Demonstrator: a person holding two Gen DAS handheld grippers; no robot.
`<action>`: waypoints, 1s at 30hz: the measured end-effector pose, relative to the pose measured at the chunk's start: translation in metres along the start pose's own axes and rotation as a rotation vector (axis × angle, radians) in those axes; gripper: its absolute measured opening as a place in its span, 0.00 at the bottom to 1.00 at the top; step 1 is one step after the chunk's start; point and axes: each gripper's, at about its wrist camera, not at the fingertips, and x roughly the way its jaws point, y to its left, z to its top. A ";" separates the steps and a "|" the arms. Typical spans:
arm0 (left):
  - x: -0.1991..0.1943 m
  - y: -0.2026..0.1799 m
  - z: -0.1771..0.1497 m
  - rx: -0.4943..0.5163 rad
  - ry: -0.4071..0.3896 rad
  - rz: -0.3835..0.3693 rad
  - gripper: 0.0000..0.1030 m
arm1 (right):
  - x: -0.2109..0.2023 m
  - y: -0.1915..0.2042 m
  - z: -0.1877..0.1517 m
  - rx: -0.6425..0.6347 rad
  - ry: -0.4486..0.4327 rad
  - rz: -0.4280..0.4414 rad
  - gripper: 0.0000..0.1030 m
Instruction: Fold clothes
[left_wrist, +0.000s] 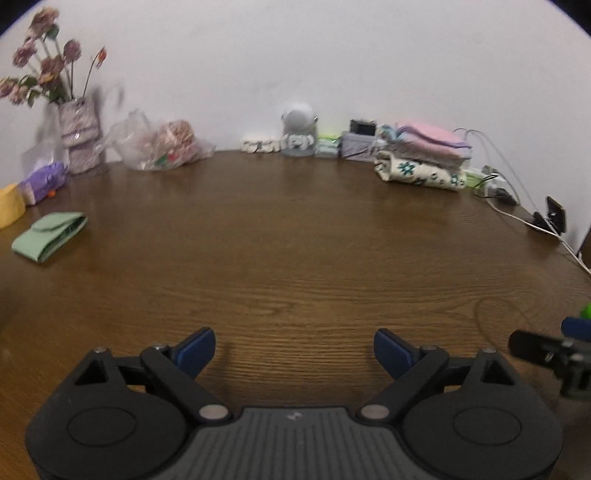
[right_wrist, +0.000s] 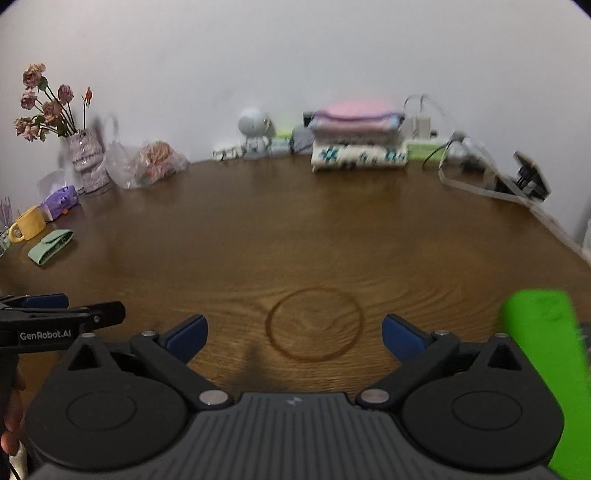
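While vase (right_wrist: 86, 162) holds flowers (right_wrist: 44, 103), bag (right_wrist: 147, 162) bulges.

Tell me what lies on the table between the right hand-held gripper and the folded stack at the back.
Nothing visible. Ahead of the open right hand-held gripper only bare wooden table and a ring stain lead to the folded stack. The green object sits off to its right.

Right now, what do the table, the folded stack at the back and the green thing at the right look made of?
Table: wood or wood-look laminate, brown, grain lines and a ring mark show; low sheen.
Folded stack: soft fabric, pink layers over a cream piece with teal print; rounded folded edges.
Green object: bright, smooth, matte, probably plastic or silicone; too blurred to be sure.
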 end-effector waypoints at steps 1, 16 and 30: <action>0.006 0.000 0.000 -0.011 0.010 0.005 0.90 | 0.006 0.001 -0.001 0.000 0.005 -0.012 1.00; 0.040 -0.021 0.001 0.048 0.038 0.003 1.00 | 0.051 0.022 0.000 -0.061 0.062 -0.137 1.00; 0.031 -0.017 -0.006 0.043 0.026 -0.003 1.00 | 0.056 0.018 0.003 -0.048 0.063 -0.162 0.99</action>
